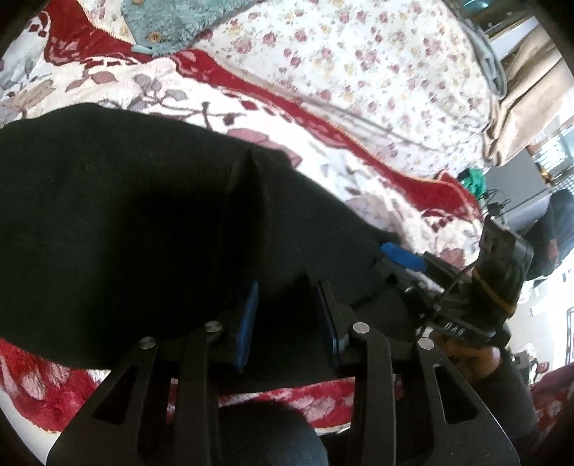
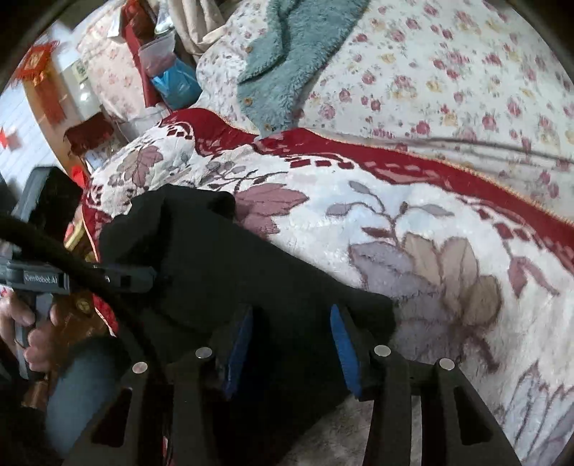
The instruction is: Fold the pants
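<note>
Black pants lie on a red and white floral blanket. In the left wrist view my left gripper stands open over the pants' near edge, black cloth between and under its blue pads. The right gripper's blue tip shows at the pants' right end. In the right wrist view the pants stretch away to the left on the blanket. My right gripper is open over their near end, cloth between its blue pads. The left gripper's body is at the left.
A teal fleece garment lies at the back on a white rose-print quilt, also seen in the left wrist view. Bags and clutter stand at the far left of the bed. A beige curtain hangs right.
</note>
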